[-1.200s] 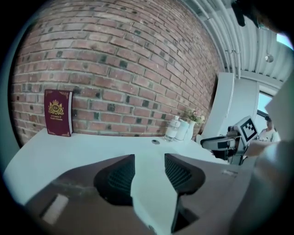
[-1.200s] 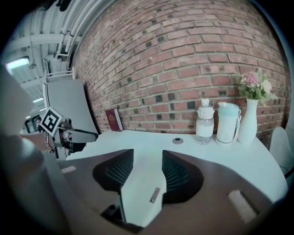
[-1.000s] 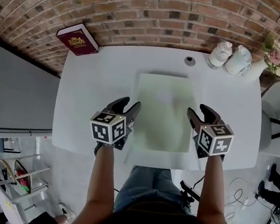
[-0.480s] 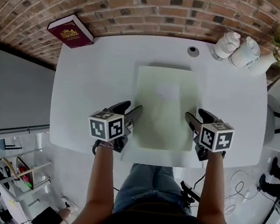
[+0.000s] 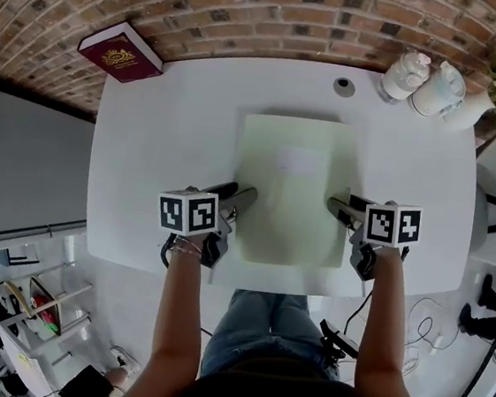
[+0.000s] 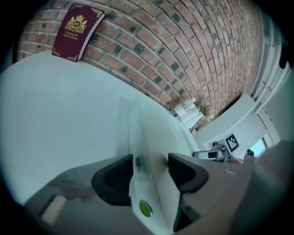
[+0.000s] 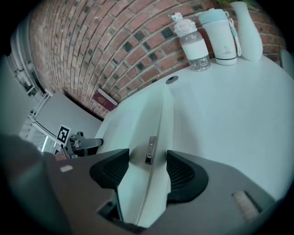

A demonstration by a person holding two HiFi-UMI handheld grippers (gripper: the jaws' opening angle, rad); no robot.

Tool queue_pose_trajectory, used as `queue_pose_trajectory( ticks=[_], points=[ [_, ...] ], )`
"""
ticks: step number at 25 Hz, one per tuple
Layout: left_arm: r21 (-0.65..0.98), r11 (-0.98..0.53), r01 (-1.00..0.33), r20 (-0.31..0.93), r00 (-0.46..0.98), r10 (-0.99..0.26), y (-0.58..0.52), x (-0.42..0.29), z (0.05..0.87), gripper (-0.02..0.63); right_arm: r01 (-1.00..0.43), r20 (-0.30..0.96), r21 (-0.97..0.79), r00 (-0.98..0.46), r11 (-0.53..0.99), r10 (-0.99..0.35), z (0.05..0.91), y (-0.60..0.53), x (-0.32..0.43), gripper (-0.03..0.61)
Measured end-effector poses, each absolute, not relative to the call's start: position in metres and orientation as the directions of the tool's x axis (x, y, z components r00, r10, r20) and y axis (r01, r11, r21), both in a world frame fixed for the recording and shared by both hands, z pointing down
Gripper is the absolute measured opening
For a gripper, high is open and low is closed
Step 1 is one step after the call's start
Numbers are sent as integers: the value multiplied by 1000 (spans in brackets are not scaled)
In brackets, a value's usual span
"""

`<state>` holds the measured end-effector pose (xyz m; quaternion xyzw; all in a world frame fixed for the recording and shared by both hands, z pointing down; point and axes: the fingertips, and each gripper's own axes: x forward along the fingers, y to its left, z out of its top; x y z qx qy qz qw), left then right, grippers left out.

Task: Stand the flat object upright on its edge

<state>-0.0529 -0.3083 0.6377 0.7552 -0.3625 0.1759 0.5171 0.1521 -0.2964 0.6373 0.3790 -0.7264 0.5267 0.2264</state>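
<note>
Red book (image 5: 120, 51) upper left, bottles (image 5: 403, 75) upper right. My left gripper (image 5: 235, 193) and right gripper (image 5: 343, 204), jaws just opened wide, straddle the flat object (image 5: 292, 189) at its edges.

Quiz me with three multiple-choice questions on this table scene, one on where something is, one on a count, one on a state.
1. Where is the dark red book? A. leaning on the brick wall, far left B. far right C. on the floor
2. How many vessels stand at the far right corner of the table? A. one B. three C. five
3. How is the pale green flat object placed? A. upright on edge B. lying flat C. lifted

A: it leans against the bricks. B: bottle, tumbler and vase. B: its face rests on the tabletop.
</note>
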Motion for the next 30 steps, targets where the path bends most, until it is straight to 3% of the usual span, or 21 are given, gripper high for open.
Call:
queue_pose_trajectory(
  ticks=[13, 30],
  points=[
    [643, -204, -738, 666, 671, -324, -305, -52, 631, 222, -805, 757, -573, -591, 152, -279, 634, -292, 149, 244],
    [591, -303, -747, 634, 663, -398, -311, -51, 568, 222, -815, 730, -541, -578, 208, -366, 578, -288, 147, 241]
  ],
)
